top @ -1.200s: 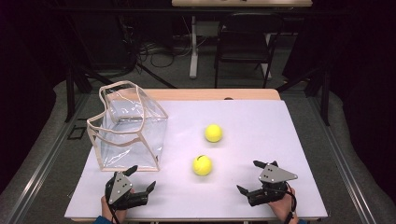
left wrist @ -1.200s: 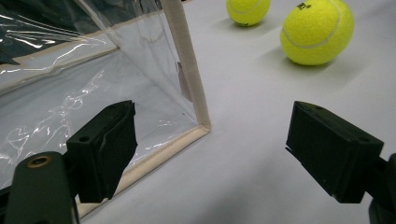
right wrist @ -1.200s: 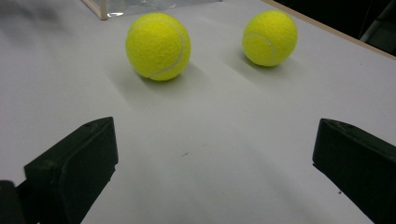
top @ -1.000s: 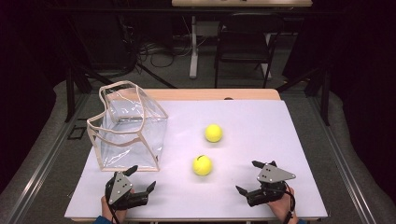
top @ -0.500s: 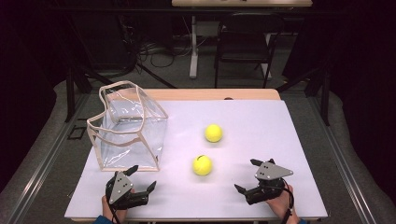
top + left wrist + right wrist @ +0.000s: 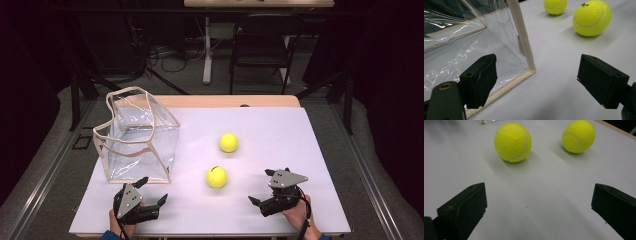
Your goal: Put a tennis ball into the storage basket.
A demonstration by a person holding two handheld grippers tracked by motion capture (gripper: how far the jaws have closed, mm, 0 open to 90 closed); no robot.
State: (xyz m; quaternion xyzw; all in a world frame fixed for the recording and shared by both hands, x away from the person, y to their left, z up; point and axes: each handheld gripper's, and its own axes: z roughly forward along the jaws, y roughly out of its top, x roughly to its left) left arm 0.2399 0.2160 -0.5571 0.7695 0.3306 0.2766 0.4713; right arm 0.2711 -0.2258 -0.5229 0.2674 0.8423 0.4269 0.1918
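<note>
From high view I've got the left gripper (image 6: 150,194) by the clear bag (image 6: 137,135) and right gripper (image 6: 260,194) near the closer tennis ball (image 6: 216,177) (2nd ball (image 6: 228,142) sits farther back), left gripper view: jaws wide w/ bag corner between, right gripper view: jaws wide, nothing held.

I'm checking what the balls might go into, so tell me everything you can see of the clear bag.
The clear bag is see-through, creased plastic that catches glints of light, with beige fabric trim along its edges and rim. It stands upright and open-topped on the left part of the white table, slightly slumped, and looks empty. Its near bottom corner sits just ahead of the left claw, which is open and not touching it. Both tennis balls lie apart from it, to its right.
</note>
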